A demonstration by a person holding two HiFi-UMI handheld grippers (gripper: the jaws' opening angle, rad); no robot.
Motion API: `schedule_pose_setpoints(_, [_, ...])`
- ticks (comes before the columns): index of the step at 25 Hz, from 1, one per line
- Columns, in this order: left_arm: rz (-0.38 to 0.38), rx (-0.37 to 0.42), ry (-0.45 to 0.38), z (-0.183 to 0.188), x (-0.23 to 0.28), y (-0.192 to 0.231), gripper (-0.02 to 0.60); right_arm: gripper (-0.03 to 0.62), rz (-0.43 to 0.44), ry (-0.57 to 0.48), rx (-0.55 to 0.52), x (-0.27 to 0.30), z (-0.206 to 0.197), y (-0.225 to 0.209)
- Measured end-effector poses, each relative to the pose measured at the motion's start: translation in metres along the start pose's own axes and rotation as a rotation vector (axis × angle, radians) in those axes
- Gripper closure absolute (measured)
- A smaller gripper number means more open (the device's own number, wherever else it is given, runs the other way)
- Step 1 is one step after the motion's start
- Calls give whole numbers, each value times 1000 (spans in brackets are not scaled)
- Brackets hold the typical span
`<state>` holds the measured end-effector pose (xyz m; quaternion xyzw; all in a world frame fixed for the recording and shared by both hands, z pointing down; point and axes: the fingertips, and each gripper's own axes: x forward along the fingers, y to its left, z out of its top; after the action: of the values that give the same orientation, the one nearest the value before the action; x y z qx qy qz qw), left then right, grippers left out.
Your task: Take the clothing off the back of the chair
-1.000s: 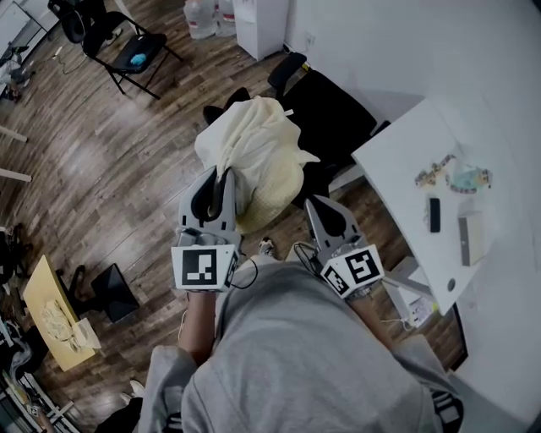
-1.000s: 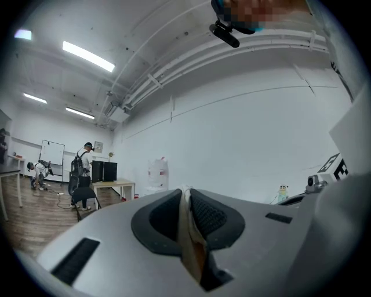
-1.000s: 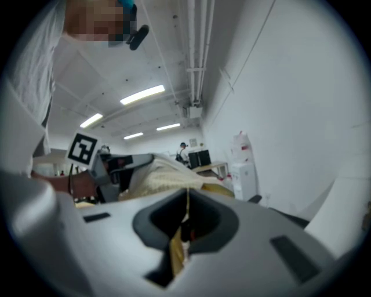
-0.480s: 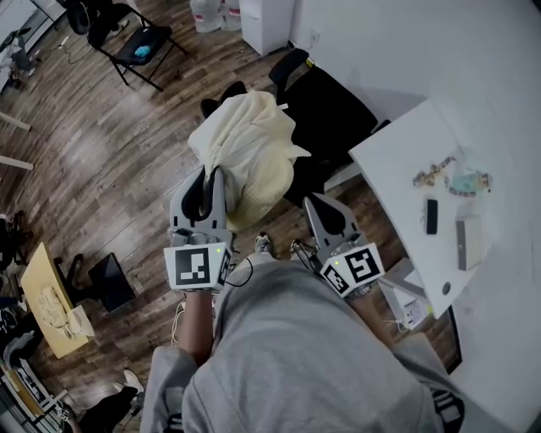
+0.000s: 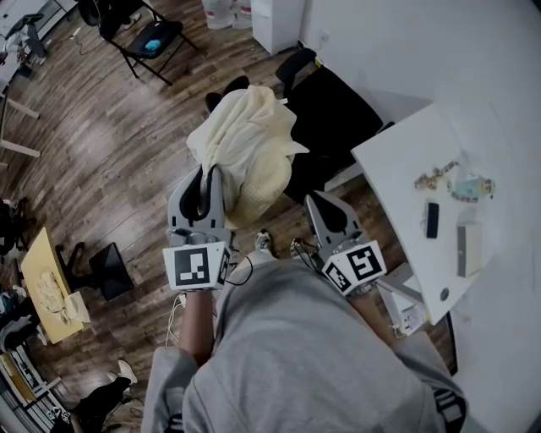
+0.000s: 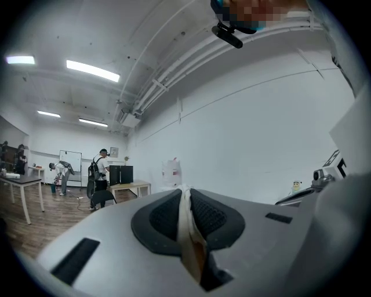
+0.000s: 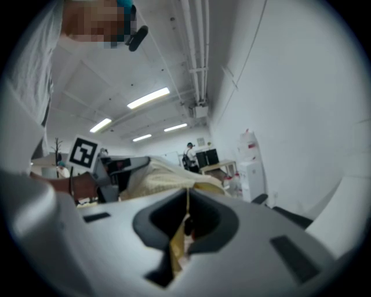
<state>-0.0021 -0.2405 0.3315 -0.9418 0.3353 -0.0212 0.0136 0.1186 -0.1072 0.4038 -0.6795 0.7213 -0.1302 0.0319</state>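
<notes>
A cream garment (image 5: 245, 148) hangs bunched in the air beside the black office chair (image 5: 334, 110), off its back. My left gripper (image 5: 213, 172) is shut on the cloth's left side. A thin cream strip of the garment (image 6: 186, 232) shows pinched between the pads of the left gripper (image 6: 184, 194). My right gripper (image 5: 314, 201) sits lower right by the chair's seat. In the right gripper view the right gripper (image 7: 186, 197) is shut on a cream fold, and the garment (image 7: 156, 177) bulges just beyond it.
A white table (image 5: 406, 156) with a phone (image 5: 432, 218) and small items stands right of the chair. A black folding chair (image 5: 148, 38) and water bottles (image 5: 224, 10) are at the back. A low wooden stand (image 5: 46, 292) sits at the left on the wood floor.
The left gripper and the garment have shifted slightly to the left, away from the chair. The right gripper has stayed put.
</notes>
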Motion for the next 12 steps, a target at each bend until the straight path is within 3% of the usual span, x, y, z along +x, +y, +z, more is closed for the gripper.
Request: schedule_pose_setpoints(12, [63, 10, 8, 1, -25, -7, 509, 559, 70, 16, -4, -10, -4, 11])
